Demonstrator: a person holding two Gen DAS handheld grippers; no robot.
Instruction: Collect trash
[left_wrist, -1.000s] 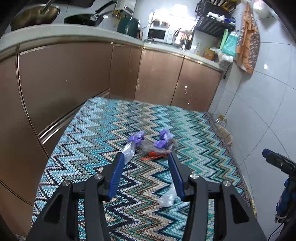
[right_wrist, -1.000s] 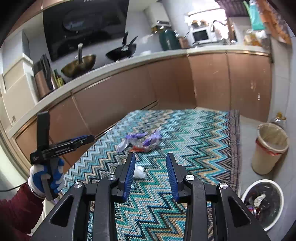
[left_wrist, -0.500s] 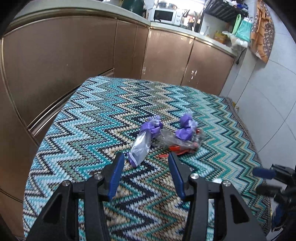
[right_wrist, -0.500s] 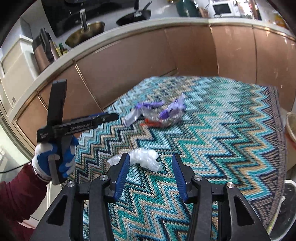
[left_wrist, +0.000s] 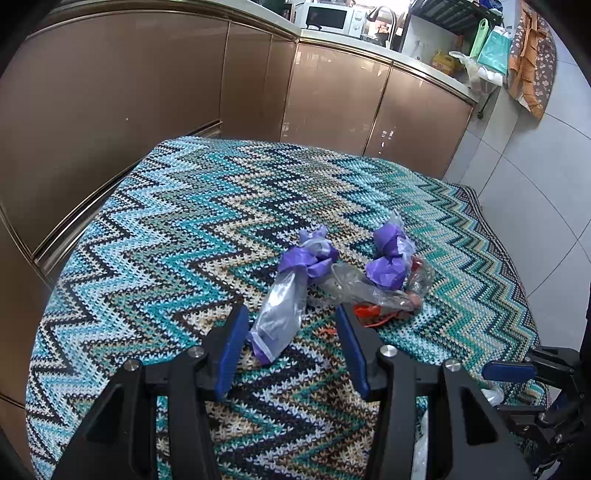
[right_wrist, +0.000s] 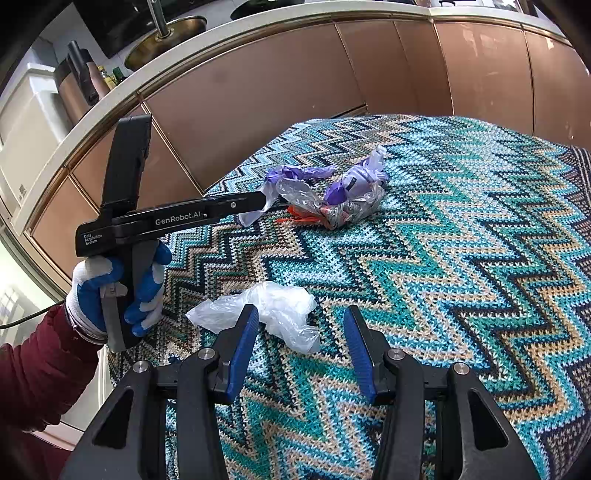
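Two grippers: left gripper (left_wrist: 290, 325) and right gripper (right_wrist: 299, 330) are held spread, nothing gripped.
Surface: zigzag cloth (left_wrist: 177, 229) is spread beneath.
Trash: purple wrappers (left_wrist: 314, 266) and white bag (right_wrist: 269, 310) are seen lying on it.
Room: brown cabinets (left_wrist: 122, 92) are lined behind.

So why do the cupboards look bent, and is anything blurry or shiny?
Left wrist view: the fisheye lens bows the cabinet doors, which show soft glare; corners go black. Right wrist view: the counter edge curves the same way; the white plastic bag and zigzag cloth look sharp.
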